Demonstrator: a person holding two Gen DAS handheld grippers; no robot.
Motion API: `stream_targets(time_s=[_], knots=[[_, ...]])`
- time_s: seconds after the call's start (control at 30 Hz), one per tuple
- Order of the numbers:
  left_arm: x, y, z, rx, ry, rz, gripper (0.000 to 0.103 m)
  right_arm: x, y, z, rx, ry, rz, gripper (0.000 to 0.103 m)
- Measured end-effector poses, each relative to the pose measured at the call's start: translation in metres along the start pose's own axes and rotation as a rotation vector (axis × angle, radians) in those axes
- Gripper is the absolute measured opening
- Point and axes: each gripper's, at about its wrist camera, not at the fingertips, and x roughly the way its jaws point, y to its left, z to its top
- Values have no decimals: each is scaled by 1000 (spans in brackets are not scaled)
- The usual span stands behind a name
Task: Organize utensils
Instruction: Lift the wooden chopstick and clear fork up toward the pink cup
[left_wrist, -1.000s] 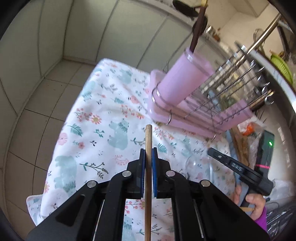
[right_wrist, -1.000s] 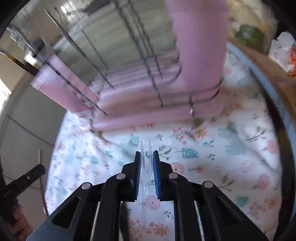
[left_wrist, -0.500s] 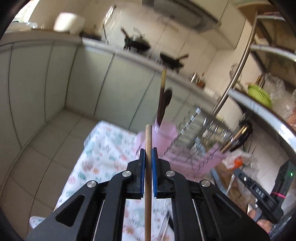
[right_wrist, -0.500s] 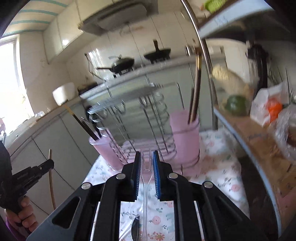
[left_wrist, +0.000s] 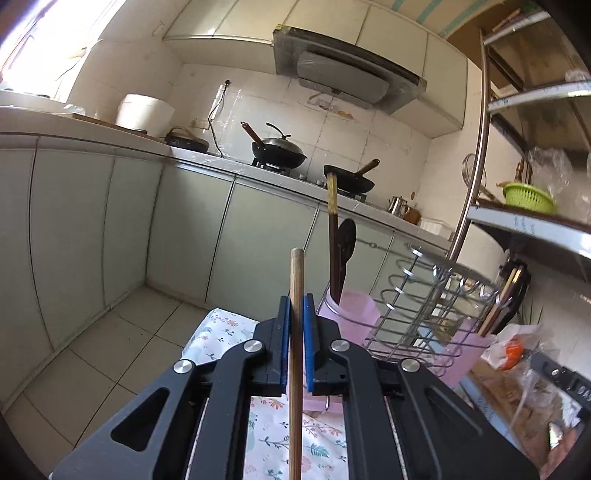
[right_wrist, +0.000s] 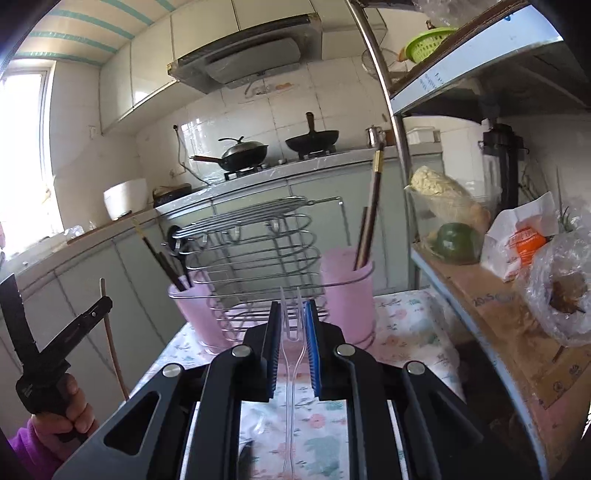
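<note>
L tongs (left_wrist: 296, 314) pinch a wooden chopstick (left_wrist: 296, 288) upright; pink utensil cup (left_wrist: 349, 308) just R of the tips. R tongs (right_wrist: 293, 319) pinch a clear plastic fork (right_wrist: 291, 314), tines up, wire dish rack (right_wrist: 258, 258) just beyond.

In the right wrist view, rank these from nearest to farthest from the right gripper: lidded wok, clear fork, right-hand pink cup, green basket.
1. Clear fork, clamped in the right gripper.
2. Pink cup, just ahead, slightly right, on the rack's end.
3. Lidded wok on the far stove and green basket on the upper right shelf: both far off, too close to call.
</note>
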Motion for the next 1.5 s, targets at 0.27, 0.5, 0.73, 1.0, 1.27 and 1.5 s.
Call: stream_targets(time_s=[0.27,0.5,0.73,1.0,1.27,1.5], knots=[[15,-15,-14,135,-57,18,6,15,-17,-1,15,-23,-30,13],[19,-20,-25,222,-26,35,6,27,-20,-12,2,44,-5,13],[4,-28,-11,273,62,-29,6,29,-24,-18,21,105,28,13],[-16,-17,-9,211,152,-83,6,17,-23,-20,6,119,37,13],[-38,-5,-3,145,197,-119,6,4,-10,-18,-25,129,75,13],[-44,-2,1,136,194,-84,6,1,-4,-13,-45,130,72,13]])
